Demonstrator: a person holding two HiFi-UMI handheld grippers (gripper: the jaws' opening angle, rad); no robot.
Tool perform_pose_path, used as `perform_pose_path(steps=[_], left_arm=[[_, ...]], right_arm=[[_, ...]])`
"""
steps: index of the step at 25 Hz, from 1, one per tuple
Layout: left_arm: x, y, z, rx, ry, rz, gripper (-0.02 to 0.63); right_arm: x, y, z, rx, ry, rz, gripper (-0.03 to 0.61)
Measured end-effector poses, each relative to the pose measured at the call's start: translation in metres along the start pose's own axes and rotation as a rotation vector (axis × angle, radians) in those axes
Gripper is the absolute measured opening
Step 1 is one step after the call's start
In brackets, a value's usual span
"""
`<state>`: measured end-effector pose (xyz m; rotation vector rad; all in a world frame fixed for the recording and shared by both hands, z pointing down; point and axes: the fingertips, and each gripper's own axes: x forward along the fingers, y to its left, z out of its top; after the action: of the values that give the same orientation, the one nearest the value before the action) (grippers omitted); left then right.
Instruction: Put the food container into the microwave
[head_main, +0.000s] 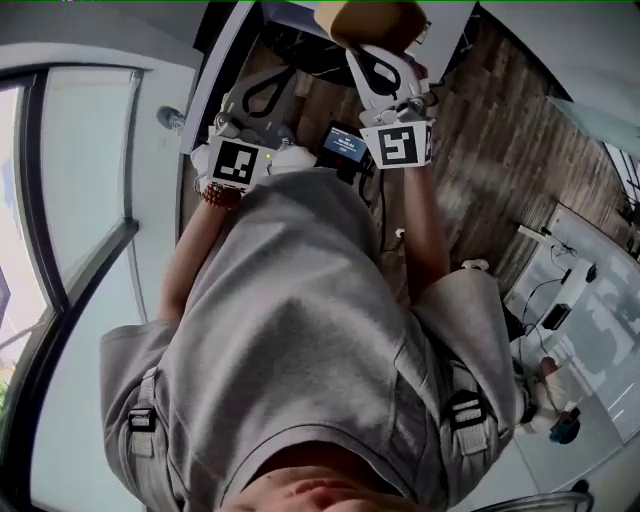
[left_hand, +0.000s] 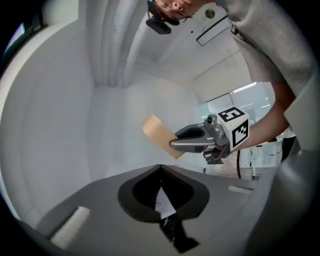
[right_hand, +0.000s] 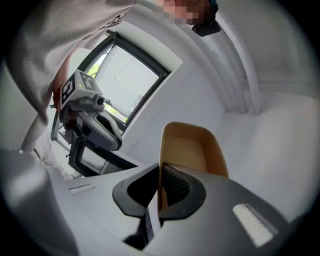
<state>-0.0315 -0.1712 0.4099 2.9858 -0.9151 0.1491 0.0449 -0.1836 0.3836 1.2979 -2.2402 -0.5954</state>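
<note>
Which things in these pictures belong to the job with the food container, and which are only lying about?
Job in hand:
tan oval food container, its wall clamped in the right tool
left tool, holding nothing

Only lying about:
white table at the right
dark-framed glass window

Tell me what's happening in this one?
A person holds a pair of tongs in each hand, both raised in front of the body. The right tongs are clamped on the side wall of a tan food container, which hangs in the air and is not set down anywhere. The left tongs are empty, tips together.
</note>
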Motion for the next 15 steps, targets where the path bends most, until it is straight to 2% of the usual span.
perform_pose_path(steps=[2,7,10,15], left_arm=[[0.011,0.004,-0.008,0.025,-0.014,-0.055,0.002],[0.028,0.01,-0.002,0.027,-0.016,-0.119,0.002],[0.039,0.017,-0.003,0.045,-0.029,-0.112,0.002],[0.033,0.017,-0.012,0.033,-0.004,-0.047,0.002]], right_arm=[[-0.001,-0.006,-0.003,-0.022,0.03,-0.014,0.026],[-0.007,-0.01,-0.02,0.043,0.088,-0.037,0.025],[-0.004,-0.004,-0.031,0.016,0.109,-0.014,0.025],[-0.003,0.016,-0.039,-0.021,0.098,0.096,0.025]])
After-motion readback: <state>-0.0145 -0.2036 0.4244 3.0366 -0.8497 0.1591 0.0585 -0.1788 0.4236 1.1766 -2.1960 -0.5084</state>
